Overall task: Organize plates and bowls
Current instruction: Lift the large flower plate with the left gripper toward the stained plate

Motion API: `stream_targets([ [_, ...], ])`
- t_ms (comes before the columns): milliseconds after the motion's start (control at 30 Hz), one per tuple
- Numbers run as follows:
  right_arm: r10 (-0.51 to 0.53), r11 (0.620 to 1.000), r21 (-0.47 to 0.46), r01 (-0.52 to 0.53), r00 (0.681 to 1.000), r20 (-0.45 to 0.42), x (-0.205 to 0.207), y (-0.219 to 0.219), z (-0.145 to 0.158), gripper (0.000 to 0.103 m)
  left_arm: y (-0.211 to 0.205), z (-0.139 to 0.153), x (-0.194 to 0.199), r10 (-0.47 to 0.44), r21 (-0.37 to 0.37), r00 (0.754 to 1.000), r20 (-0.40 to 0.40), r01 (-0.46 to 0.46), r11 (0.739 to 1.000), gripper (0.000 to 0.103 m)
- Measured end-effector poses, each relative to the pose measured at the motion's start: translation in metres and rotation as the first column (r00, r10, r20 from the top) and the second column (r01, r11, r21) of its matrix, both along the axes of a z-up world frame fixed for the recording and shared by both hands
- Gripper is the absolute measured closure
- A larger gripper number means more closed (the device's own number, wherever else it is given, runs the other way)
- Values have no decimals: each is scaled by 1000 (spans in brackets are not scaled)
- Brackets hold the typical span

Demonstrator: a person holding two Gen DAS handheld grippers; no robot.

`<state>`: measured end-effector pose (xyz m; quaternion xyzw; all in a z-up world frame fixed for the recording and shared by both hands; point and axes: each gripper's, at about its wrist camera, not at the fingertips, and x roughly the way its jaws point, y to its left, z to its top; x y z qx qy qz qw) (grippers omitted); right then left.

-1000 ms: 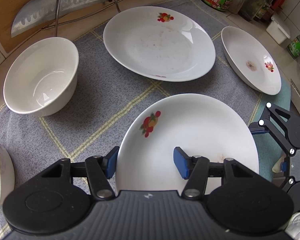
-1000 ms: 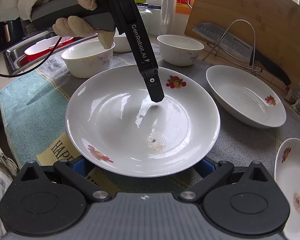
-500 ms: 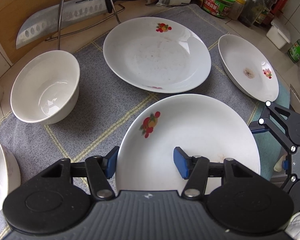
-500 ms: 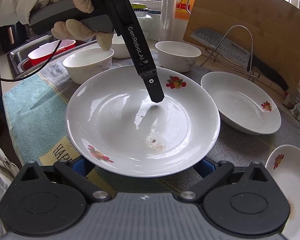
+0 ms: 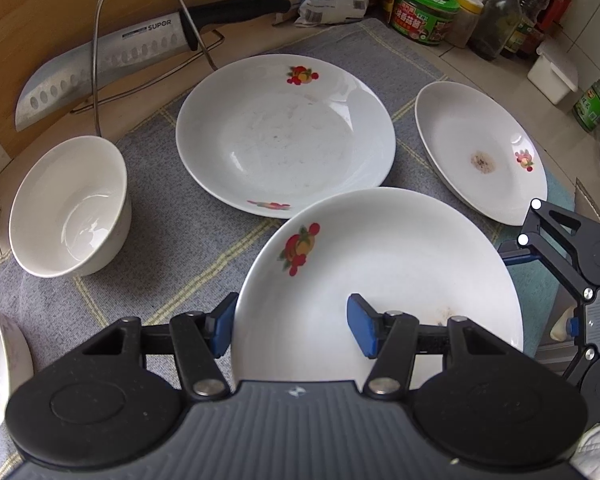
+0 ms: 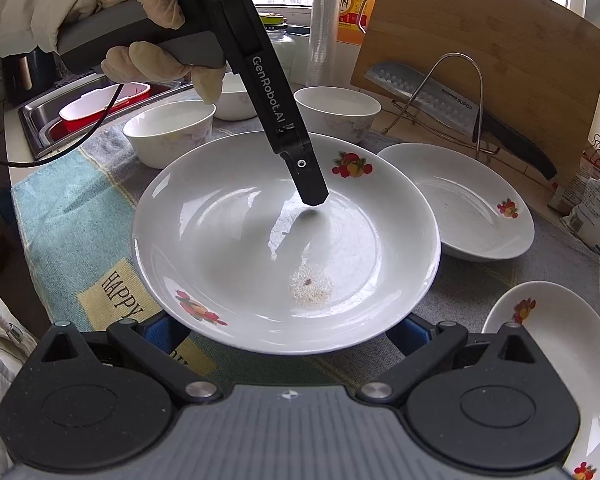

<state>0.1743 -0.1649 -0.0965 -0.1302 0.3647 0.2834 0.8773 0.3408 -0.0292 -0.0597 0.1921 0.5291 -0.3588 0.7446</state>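
Observation:
A white plate (image 5: pixel 380 264) with a red fruit print hangs just above the cloth. My left gripper (image 5: pixel 292 330) is shut on its rim, one blue pad outside and the other inside the dish. In the right wrist view the same plate (image 6: pixel 240 248) shows a crumb stain, and the left gripper's finger (image 6: pixel 308 184) reaches down into it. My right gripper (image 6: pixel 286 332) stands with its jaws wide apart, pads tucked under the plate's near rim. Whether those pads touch the plate is hidden. Other plates (image 5: pixel 284 136) (image 5: pixel 480 152) and a bowl (image 5: pixel 68 208) lie on the cloth.
More bowls (image 6: pixel 168 132) (image 6: pixel 336 112) stand towards the sink (image 6: pixel 40 120). A knife (image 5: pixel 100 64) rests on a wire rack against a wooden board. Jars and bottles (image 5: pixel 424 12) line the back right. A gloved hand (image 6: pixel 140 20) holds the left gripper.
Both grippers have risen a little with the plate, which keeps its place between them. The plates and bowls on the cloth look farther off, and more of the knife and jars shows.

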Motion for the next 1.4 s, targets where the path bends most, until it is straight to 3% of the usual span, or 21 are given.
stream_targets([
  [633,-11,1000,4,11,1000,21,-1,-33,12,0,-37,8,-7,-14,5,999,37,13,1000,47],
  [1400,-154,988,14,154,987,49,-14,-103,22,0,-130,19,-6,-153,-2,985,83,154,988,47],
])
